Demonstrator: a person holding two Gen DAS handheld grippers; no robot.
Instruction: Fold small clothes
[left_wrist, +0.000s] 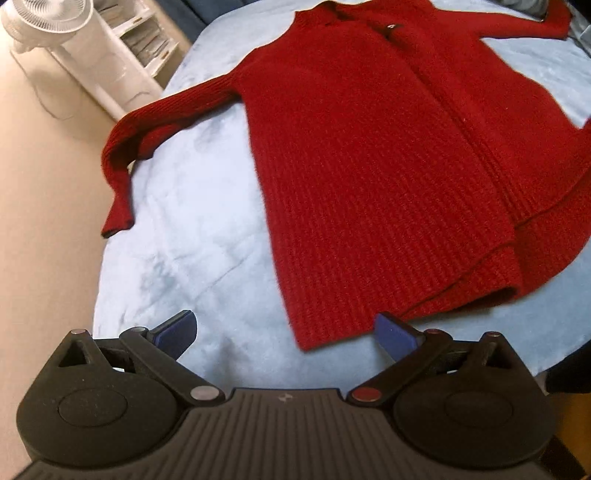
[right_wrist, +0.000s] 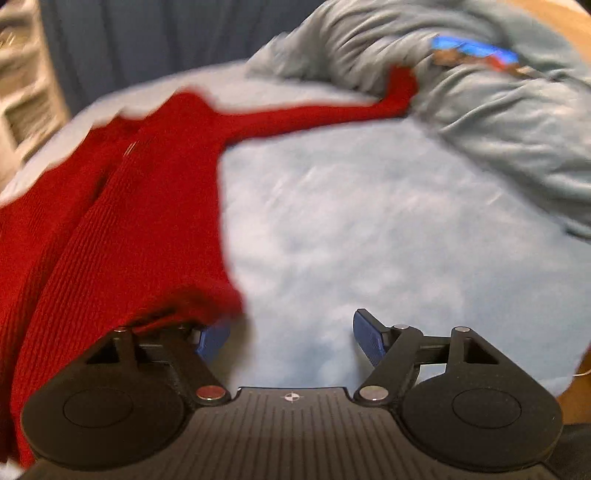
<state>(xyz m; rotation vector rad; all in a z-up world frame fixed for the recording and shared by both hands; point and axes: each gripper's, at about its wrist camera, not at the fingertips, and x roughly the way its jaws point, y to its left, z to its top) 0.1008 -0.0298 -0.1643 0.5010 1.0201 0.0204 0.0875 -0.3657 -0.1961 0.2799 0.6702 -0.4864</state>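
Note:
A red knit cardigan (left_wrist: 369, 155) lies front up on a light blue bed cover (left_wrist: 184, 236), sleeves spread out. Its left sleeve (left_wrist: 147, 125) bends down toward the bed's left edge. My left gripper (left_wrist: 286, 332) is open and empty, just short of the hem's near left corner. In the right wrist view the cardigan (right_wrist: 122, 221) fills the left side, its other sleeve (right_wrist: 314, 110) reaching toward a rumpled duvet. My right gripper (right_wrist: 290, 338) is open; its left finger (right_wrist: 212, 341) sits at the hem's right corner, partly under the cloth. This view is blurred.
A white fan (left_wrist: 55, 33) and a white shelf unit (left_wrist: 144, 40) stand on the floor left of the bed. A crumpled grey-blue duvet (right_wrist: 498, 110) with a blue item (right_wrist: 476, 50) on it lies at the bed's far right. A dark blue curtain (right_wrist: 147, 44) hangs behind.

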